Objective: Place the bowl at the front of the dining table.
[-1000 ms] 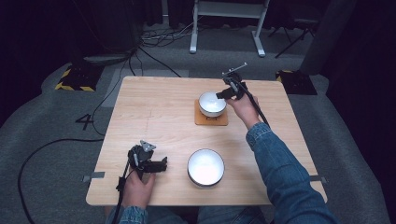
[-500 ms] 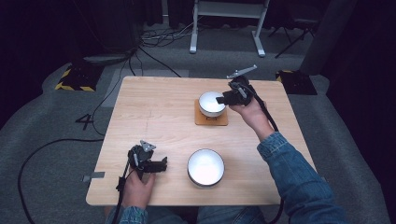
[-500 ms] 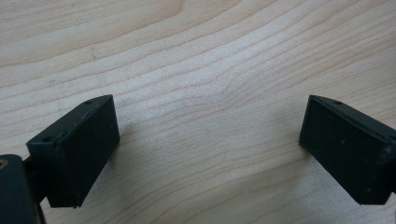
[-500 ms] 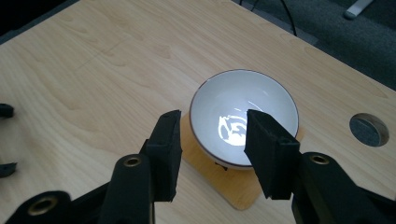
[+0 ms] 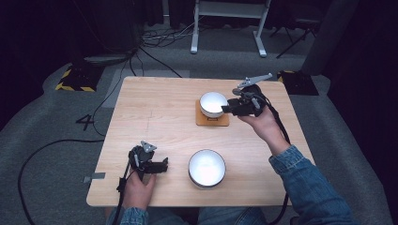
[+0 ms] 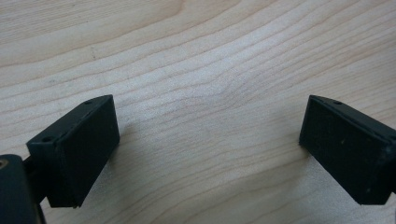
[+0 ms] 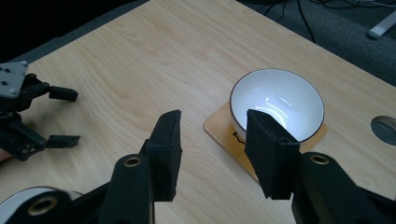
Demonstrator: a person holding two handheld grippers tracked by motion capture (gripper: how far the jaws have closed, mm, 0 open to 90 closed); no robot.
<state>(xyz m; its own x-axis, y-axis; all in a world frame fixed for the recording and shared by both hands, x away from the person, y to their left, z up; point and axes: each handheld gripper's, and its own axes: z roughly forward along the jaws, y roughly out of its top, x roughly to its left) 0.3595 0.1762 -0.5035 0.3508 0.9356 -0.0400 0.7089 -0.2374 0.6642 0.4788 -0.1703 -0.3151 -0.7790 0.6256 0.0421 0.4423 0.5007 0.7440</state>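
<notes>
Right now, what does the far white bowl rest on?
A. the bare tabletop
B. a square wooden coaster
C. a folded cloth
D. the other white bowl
B: the far white bowl sits on a square wooden coaster, whose edge shows under it in the high view and the right gripper view, apart from the near white bowl.

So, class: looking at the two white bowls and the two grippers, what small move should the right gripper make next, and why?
Probably a short move toward the near bowl. The right gripper is open with nothing between its jaws, lifted beside the far bowl, which already sits on the wooden coaster. The near bowl sits bare on the table, and the left gripper rests open beside it.
</notes>
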